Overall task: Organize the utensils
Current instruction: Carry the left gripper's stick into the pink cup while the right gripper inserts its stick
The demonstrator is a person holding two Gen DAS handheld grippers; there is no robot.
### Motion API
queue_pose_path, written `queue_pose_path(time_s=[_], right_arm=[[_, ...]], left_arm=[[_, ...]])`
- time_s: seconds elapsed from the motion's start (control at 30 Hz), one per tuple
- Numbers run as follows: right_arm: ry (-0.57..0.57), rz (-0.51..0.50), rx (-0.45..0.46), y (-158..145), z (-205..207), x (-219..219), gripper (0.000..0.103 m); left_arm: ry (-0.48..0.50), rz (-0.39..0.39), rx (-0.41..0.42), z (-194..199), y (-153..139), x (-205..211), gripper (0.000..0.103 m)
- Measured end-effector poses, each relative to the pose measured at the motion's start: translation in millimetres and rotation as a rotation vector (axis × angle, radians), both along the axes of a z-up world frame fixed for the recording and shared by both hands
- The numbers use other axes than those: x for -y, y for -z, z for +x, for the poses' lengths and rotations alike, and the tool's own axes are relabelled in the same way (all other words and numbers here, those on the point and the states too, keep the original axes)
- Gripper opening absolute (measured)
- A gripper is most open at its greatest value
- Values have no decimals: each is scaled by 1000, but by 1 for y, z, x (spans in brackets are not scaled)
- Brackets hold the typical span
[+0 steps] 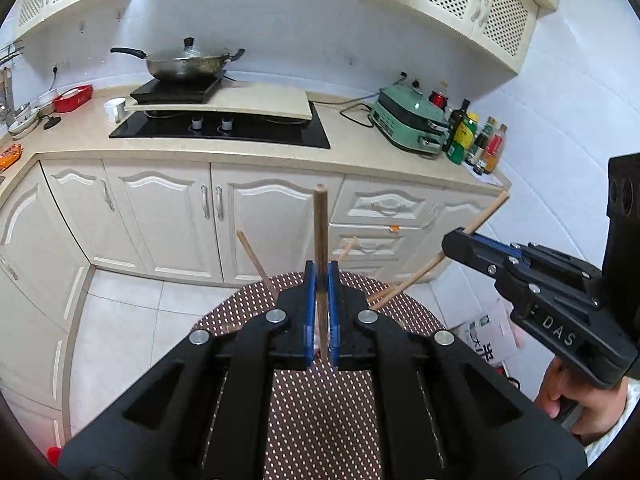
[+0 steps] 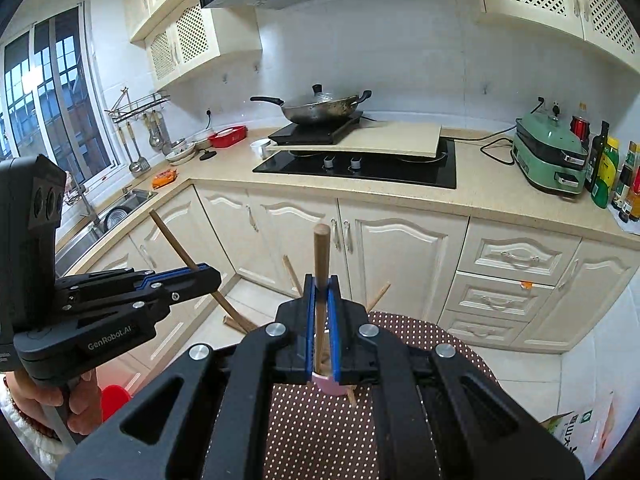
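A: What is held by the left gripper (image 1: pixel 321 280)?

B: A wooden chopstick (image 1: pixel 320 236) is clamped between its blue pads (image 1: pixel 309 304), the jaws drawn in on the shaft. The stick is held upright, its rounded end raised above the fingertips.

A: And the right gripper (image 2: pixel 321 292)?

B: A second chopstick (image 2: pixel 321 264) is pinched in the same way, also upright. In the left wrist view the right gripper (image 1: pixel 460 242) is seen from the side, with its chopstick (image 1: pixel 486 210) running slantwise through the closed jaws.

A: Where are the remaining utensils found?

B: Several more chopsticks (image 2: pixel 292 274) are seen leaning outward just behind the grippers, over a round table covered with a brown dotted cloth (image 2: pixel 320 432). A pink cup (image 2: pixel 330 384) is glimpsed below the right gripper's pads; whether the sticks are seated in it cannot be told.

A: What lies beyond?

B: A counter (image 2: pixel 472 194) is seen with a black hob (image 2: pixel 384 170), a lidded wok (image 2: pixel 320 108), a green appliance (image 2: pixel 550 158) and bottles (image 2: pixel 604 168).
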State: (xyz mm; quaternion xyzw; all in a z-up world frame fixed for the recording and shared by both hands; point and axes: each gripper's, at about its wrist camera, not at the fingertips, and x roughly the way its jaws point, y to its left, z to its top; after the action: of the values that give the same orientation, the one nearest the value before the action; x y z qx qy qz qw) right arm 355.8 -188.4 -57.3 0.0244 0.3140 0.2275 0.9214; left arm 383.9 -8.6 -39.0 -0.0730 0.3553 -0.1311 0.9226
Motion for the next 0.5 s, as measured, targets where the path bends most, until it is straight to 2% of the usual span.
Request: queue_pose_path(time_s=[0.2, 0.5], right_arm=[[16, -48, 5, 10, 20, -6, 5], [22, -82, -62, 45, 52, -12, 5]], left_arm=[[-38, 4, 4, 25, 8, -3, 6], [-64, 15, -28, 63, 35, -6, 6]])
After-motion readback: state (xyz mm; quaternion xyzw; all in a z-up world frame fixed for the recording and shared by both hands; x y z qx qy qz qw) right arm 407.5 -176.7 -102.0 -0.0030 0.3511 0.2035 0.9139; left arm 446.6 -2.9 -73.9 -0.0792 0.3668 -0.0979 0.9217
